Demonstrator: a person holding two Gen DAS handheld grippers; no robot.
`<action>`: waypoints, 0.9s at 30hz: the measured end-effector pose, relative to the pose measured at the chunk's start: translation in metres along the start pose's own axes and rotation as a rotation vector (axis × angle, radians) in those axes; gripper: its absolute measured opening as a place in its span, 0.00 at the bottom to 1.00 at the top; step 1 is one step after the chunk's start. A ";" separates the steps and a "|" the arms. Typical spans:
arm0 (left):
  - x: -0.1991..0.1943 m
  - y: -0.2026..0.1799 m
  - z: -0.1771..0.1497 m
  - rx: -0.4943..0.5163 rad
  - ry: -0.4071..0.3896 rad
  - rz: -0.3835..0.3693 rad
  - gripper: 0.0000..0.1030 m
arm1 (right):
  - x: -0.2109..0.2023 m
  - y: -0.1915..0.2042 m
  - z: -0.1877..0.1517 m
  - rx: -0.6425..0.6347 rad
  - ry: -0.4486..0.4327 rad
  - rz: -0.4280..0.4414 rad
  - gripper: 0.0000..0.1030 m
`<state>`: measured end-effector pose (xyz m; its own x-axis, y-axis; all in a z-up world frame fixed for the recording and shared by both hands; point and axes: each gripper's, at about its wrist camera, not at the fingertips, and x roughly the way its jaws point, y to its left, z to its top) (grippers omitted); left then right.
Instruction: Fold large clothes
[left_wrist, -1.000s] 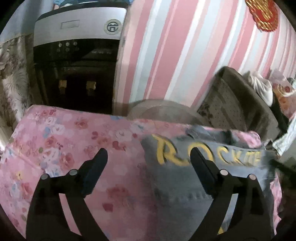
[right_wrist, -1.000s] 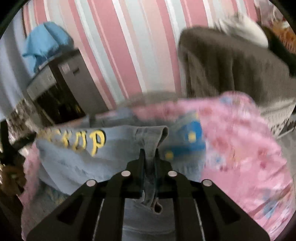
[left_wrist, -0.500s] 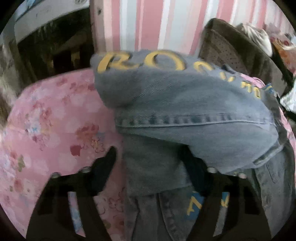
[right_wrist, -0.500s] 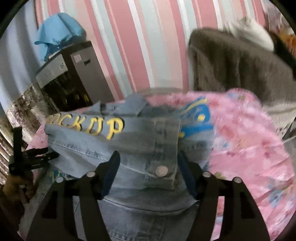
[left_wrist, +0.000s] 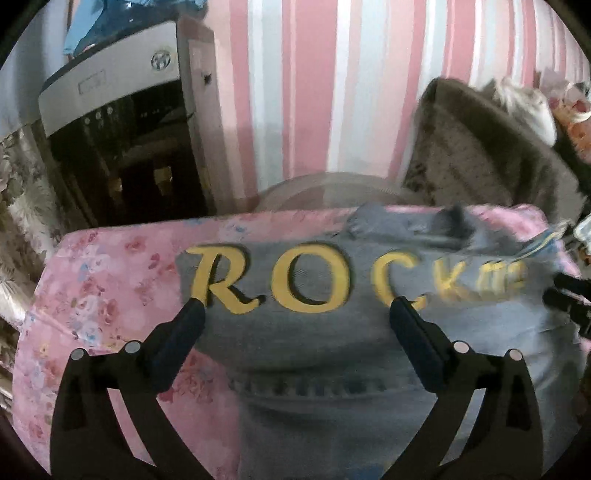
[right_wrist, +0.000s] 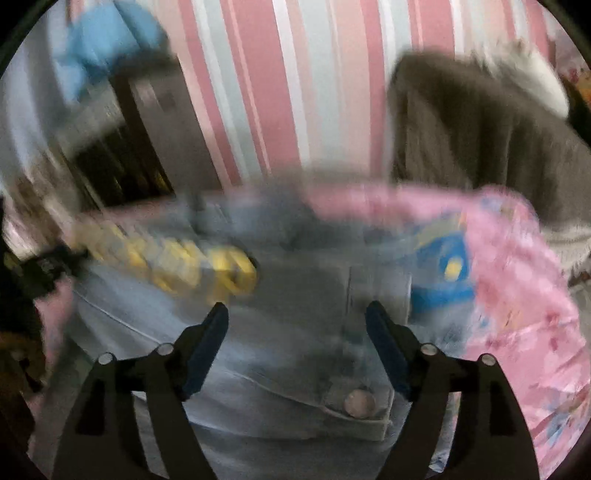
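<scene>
A folded blue denim jacket (left_wrist: 332, 354) with big yellow letters lies on a pink floral cloth (left_wrist: 103, 288) that covers the table. My left gripper (left_wrist: 295, 314) hovers above the jacket's left part. Its jaws are opening wide and nothing is pinched between them. In the blurred right wrist view the same jacket (right_wrist: 288, 332) shows a cuff with a metal button (right_wrist: 356, 402). My right gripper (right_wrist: 297, 314) stands over that cuff, jaws opening, with no cloth gripped. The tip of the right gripper (left_wrist: 569, 295) shows at the right edge of the left wrist view.
A water dispenser (left_wrist: 122, 129) with a blue cloth on top stands behind the table at the left. A brown chair (left_wrist: 487, 147) heaped with clothes stands at the back right. A pink striped wall (left_wrist: 314, 92) runs behind everything.
The right gripper let go of the denim it pinched and spread its jaws. The left gripper closed partway around a fold, then spread wide again. The jacket now lies folded with the lettering on top.
</scene>
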<state>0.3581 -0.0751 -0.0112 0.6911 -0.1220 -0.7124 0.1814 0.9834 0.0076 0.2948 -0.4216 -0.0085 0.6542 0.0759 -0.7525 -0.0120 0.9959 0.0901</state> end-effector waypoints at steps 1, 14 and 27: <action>0.007 0.000 -0.006 0.001 -0.001 -0.003 0.97 | 0.012 -0.002 -0.004 -0.003 0.043 -0.004 0.76; -0.071 0.008 -0.062 -0.096 -0.101 -0.012 0.97 | -0.131 0.010 -0.087 0.001 -0.189 0.027 0.86; -0.144 -0.015 -0.121 -0.054 -0.122 0.039 0.97 | -0.166 -0.019 -0.141 -0.002 -0.195 0.028 0.86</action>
<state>0.1706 -0.0564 0.0064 0.7773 -0.0954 -0.6219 0.1166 0.9932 -0.0066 0.0797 -0.4456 0.0228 0.7874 0.0926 -0.6094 -0.0336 0.9936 0.1075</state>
